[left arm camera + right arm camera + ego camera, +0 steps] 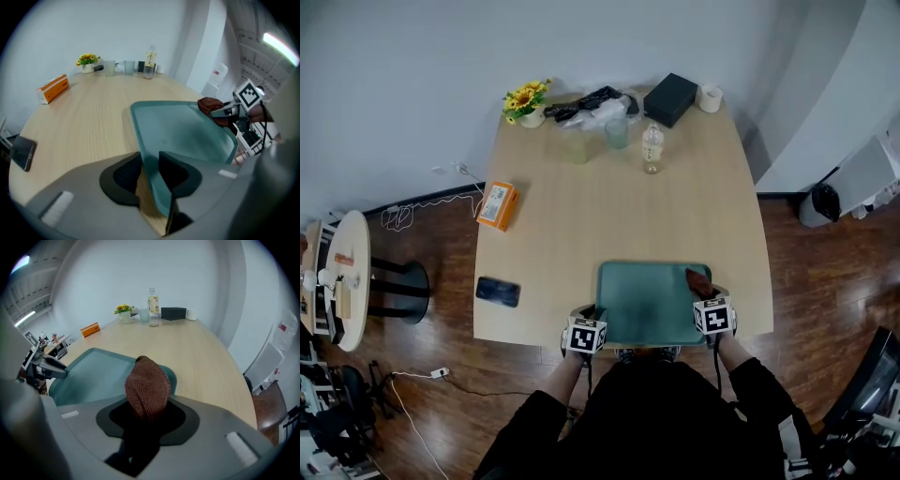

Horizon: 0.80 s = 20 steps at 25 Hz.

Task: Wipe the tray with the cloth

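A teal tray (649, 302) lies at the near edge of the wooden table (581, 225), right in front of the person. My left gripper (596, 313) is at the tray's near left corner; in the left gripper view (149, 171) the tray's rim (152, 187) stands between its jaws, which are shut on it. My right gripper (701, 289) is over the tray's right side, shut on a bunched brown cloth (697, 279). In the right gripper view (147, 416) the cloth (147, 385) sticks up from the jaws above the tray (93, 373).
A black phone (498, 292) and an orange box (498, 205) lie on the table's left side. Along the far edge stand sunflowers (527, 101), a glass (617, 132), a bottle (652, 148), a black box (670, 98) and a white cup (710, 97).
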Available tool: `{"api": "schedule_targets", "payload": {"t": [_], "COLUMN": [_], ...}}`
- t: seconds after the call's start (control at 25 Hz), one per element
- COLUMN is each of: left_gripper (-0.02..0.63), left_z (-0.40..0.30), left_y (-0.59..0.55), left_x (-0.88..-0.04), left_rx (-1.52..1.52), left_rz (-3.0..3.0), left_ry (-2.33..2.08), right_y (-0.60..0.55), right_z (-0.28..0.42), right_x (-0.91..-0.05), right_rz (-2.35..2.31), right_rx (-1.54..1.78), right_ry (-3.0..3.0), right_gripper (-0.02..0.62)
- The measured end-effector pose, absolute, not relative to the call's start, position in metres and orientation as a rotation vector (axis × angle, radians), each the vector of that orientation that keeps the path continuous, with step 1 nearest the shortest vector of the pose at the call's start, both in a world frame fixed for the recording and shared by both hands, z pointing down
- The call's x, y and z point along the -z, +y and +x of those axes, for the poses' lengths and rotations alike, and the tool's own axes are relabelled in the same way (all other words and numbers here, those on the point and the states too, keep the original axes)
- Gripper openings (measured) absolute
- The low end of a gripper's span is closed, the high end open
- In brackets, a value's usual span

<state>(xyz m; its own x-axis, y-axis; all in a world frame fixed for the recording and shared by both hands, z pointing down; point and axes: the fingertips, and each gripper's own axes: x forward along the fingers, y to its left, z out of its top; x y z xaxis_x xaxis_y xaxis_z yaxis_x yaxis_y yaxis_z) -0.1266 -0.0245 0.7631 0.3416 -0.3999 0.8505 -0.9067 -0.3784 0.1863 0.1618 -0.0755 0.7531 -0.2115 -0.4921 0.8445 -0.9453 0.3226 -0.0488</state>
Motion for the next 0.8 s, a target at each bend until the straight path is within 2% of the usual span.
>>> {"api": "schedule_targets", "payload": {"t": [0.08, 0.36, 0.8], "left_gripper": [0.058, 0.034, 0.026], "left_z": [-0.127, -0.130, -0.130], "left_y": [-0.025, -0.025, -0.025], "left_x": [-0.762, -0.762, -0.762], "left_rx": [-0.935, -0.836, -0.744], "left_rz": [1.903, 1.882, 1.940], "left_ry": [-1.150, -1.143, -1.112], "right_y": [-0.083, -0.127, -0.100], "right_z": [0.165, 0.144, -0.097], "right_x": [-0.752, -0.748, -0.747], "right_rz": [1.306, 1.297, 0.810], "right_rx": [-0.757, -0.668, -0.550], "right_ry": [-1.809, -1.747, -2.022], "right_gripper": [0.127, 0.127, 0.127]}}
